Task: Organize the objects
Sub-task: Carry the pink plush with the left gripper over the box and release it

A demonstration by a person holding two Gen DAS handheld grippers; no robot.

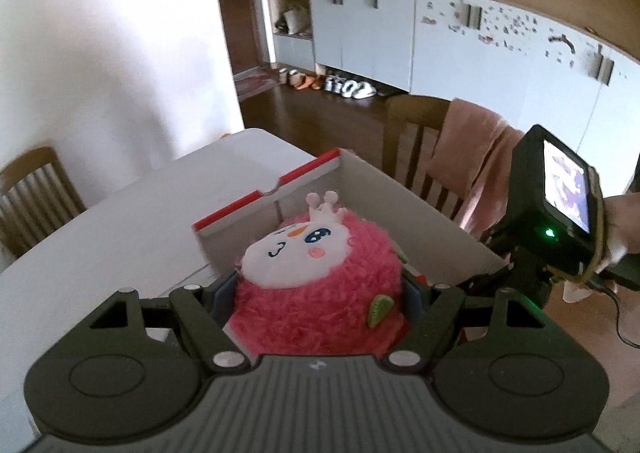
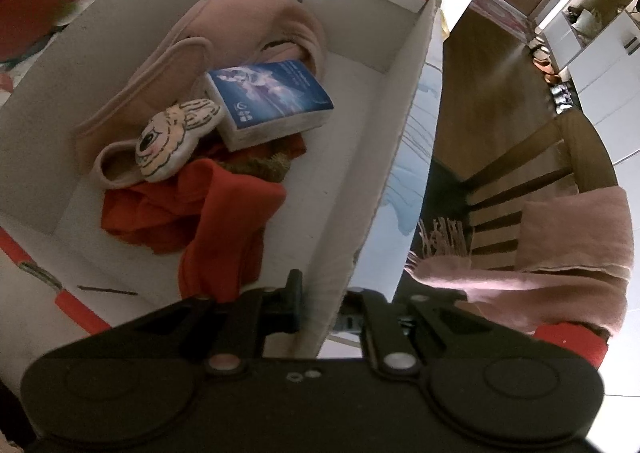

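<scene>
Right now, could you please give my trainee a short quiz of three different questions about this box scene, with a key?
1. True or false: the left gripper holds a pink plush toy.
2. What does the right gripper clamp? A) the blue book B) the cardboard box wall C) the red cloth
3. Fill in: the blue book lies inside the ____.

Key:
1. True.
2. B, the wall of the cardboard box.
3. Cardboard box, beside a red cloth.

A white table (image 1: 120, 221) carries an open red-trimmed cardboard box (image 1: 420, 205).
</scene>
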